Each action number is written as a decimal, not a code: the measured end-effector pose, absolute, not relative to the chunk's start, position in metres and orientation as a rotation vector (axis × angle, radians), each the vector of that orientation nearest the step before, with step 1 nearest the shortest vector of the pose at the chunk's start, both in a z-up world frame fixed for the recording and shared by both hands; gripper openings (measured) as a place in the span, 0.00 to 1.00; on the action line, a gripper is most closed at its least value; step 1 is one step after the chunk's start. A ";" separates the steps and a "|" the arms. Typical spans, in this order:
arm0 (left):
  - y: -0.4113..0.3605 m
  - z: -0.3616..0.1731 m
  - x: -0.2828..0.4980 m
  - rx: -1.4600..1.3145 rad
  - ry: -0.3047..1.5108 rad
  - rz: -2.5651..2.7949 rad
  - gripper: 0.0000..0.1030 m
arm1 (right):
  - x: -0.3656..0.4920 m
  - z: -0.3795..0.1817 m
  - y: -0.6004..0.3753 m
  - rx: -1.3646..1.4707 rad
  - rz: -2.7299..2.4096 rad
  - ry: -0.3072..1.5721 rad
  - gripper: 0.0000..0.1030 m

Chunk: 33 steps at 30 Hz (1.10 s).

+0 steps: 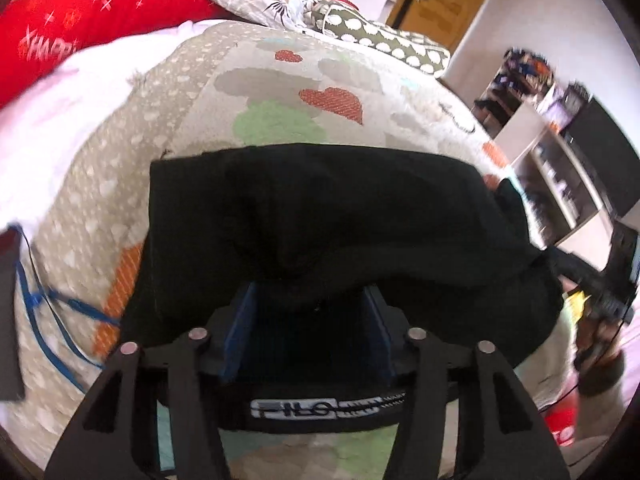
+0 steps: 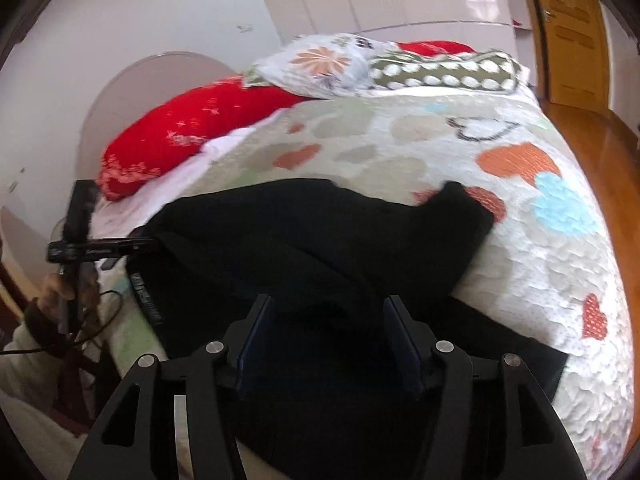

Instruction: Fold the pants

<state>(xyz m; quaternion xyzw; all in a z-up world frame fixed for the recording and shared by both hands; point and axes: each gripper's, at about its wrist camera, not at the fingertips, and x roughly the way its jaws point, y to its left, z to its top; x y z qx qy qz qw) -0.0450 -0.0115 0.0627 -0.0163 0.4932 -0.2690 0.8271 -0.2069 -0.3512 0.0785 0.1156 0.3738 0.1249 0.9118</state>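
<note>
Black fabric pants (image 1: 320, 216) lie on a quilted bedspread with heart and cloud patches in orange, green and blue (image 1: 192, 120), folded over into a thick bunch; waistband with a white-and-grey "FILA"-style label (image 1: 296, 408) sits nearest the left camera. Left gripper (image 1: 308, 300): blue-padded fingers spread wide apart, the raised fold of black cloth draped over the tips; whether the pads grip any cloth cannot be told. Right gripper (image 2: 328, 312): fingers likewise spread, black cloth lying between and beneath them, a corner of the pants (image 2: 460, 200) standing up beyond. In the right wrist view the left gripper's black body shows at far left beside the pants' edge, held in a sleeved hand (image 2: 60, 292). At the head of the bed: red plush pillow with white sparkle print (image 2: 192, 128), floral white pillow (image 2: 320, 64), olive pillow with white dots (image 2: 444, 70). Wooden door (image 2: 572, 36) at right; frames motion-blurred.
</note>
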 end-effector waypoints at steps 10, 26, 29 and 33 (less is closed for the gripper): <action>0.007 0.058 -0.054 -0.276 1.112 -0.517 0.76 | -0.183 0.060 -0.244 -0.076 0.413 0.773 0.57; 0.057 0.047 -0.047 -0.731 1.040 -0.292 0.83 | -0.149 0.041 -0.228 -0.161 0.305 0.810 0.56; 0.055 0.048 -0.038 -0.720 1.018 -0.264 0.83 | -0.149 0.040 -0.232 -0.164 0.300 0.814 0.54; 0.045 0.044 -0.030 -0.678 1.043 -0.284 0.83 | -0.145 0.035 -0.234 -0.170 0.305 0.838 0.26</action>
